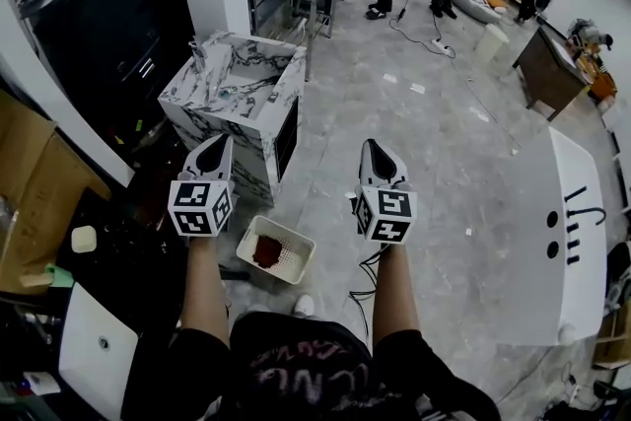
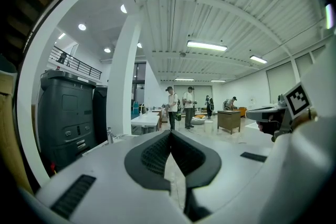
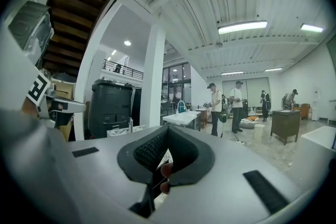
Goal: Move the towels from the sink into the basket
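the left gripper point(image 1: 219, 149) and the right gripper point(image 1: 374, 153) are held side by side, well apart, above the floor point(image 1: 444, 163), both pointing away from the person into the room. in the left gripper view the left gripper point(image 2: 170, 134) has its jaws pressed together at the tips with nothing between them. in the right gripper view the right gripper point(image 3: 167, 130) has its jaws closed the same way; a small reddish patch low in the slit behind the tips is too small to identify. a dark red towel point(image 1: 266, 251) lies in the white basket point(image 1: 289, 259) on the floor, between the two forearms. the marble-patterned sink point(image 1: 212, 113) stands beyond the left gripper; i cannot tell whether a towel lies in its basin.
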Demonstrator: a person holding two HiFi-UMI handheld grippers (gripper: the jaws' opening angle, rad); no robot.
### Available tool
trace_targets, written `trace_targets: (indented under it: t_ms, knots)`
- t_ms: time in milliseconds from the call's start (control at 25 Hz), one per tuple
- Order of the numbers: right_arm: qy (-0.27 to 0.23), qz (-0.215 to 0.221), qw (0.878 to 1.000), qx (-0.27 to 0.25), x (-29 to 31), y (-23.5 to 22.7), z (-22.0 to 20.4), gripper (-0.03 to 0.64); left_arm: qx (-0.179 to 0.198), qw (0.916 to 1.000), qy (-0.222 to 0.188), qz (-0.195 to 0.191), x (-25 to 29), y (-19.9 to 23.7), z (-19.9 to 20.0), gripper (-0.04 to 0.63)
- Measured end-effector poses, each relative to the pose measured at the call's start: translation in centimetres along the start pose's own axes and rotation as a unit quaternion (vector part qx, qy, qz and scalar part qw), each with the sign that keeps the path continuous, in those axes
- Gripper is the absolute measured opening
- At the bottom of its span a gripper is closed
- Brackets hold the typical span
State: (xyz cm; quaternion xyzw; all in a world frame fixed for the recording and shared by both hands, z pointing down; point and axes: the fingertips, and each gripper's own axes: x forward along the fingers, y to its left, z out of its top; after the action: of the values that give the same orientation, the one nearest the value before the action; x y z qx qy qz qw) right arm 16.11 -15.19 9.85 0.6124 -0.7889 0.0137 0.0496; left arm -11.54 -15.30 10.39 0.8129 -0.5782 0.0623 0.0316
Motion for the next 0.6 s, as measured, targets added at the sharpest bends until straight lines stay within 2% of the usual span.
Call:
trace_targets:
  t_ms: [600]
  knots:
    - [-0.023, 0.006, 1.000, 0.016, 0.4, 0.9, 2.0, 0.014, 0.008, 0.9997, -0.021, 0.006, -0.9, 0.8, 2.2, 0.015]
